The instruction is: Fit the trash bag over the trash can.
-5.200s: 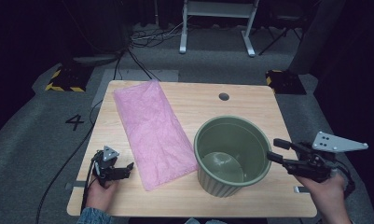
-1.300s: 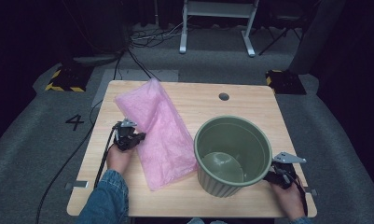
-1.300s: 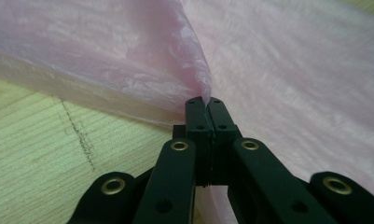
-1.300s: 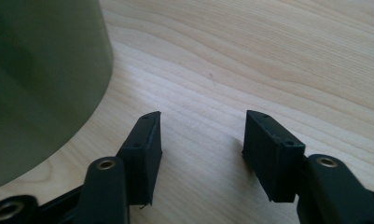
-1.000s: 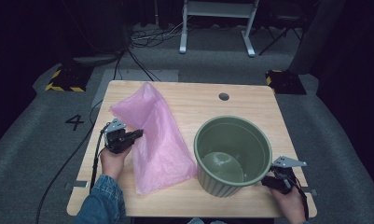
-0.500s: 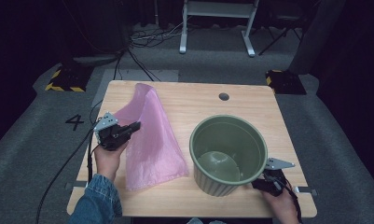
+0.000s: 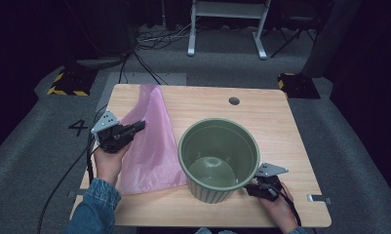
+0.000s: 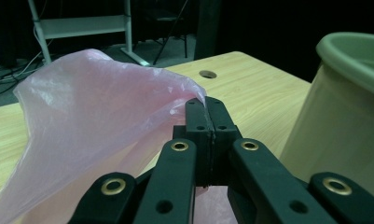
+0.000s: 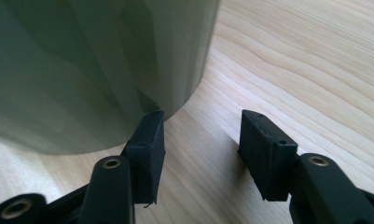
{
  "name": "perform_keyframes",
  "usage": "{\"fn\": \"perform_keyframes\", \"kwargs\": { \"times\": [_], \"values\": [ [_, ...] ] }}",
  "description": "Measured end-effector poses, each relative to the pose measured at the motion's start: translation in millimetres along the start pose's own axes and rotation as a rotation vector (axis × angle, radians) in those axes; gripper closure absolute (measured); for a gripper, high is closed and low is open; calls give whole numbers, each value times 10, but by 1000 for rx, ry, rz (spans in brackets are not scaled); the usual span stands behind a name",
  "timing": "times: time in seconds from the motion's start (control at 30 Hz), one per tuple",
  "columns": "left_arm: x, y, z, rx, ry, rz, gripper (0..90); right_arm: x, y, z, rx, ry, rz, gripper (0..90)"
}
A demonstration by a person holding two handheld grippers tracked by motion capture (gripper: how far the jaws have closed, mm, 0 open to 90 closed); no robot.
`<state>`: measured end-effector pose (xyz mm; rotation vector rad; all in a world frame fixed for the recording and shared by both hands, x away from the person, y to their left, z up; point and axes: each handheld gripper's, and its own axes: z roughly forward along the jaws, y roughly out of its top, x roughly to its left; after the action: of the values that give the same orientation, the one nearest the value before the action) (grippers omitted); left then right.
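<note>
Left gripper view: we see the left gripper with jaws clamped on a fold of the pink plastic bag, which drapes away from their tips. Our right gripper stands parted on the worktop, one jaw against the green bucket.

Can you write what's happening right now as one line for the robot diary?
left gripper: shut on pink bag, lifted | right gripper: open, beside green bin base | table: bin upright
</note>
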<state>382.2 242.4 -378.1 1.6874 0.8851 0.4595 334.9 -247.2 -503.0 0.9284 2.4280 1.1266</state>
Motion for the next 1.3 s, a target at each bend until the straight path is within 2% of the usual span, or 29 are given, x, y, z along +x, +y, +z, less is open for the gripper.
{"fn": "perform_keyframes", "kwargs": {
  "times": [0.1,0.17,0.37,0.7,0.87,1.07,1.3],
  "values": [
    [-25,66,-51,-7,-15,6,895,-1,-4,-1,-2,4,-1,500],
    [-66,123,-88,-13,-41,15,895,0,-6,-3,-2,6,-2,499],
    [-229,309,-163,-11,-100,97,895,0,-10,-8,-2,6,-2,499],
    [-530,735,-268,-73,-182,168,895,-1,-14,-11,-3,7,-4,498],
    [-681,875,-314,-100,-231,197,895,1,-15,-13,-3,8,-4,496],
    [-866,1025,-360,-123,-266,246,895,2,-15,-13,-2,9,-4,496],
    [-899,1221,-495,-162,-287,261,895,1,-16,-13,-2,9,-3,495]
  ]
}}
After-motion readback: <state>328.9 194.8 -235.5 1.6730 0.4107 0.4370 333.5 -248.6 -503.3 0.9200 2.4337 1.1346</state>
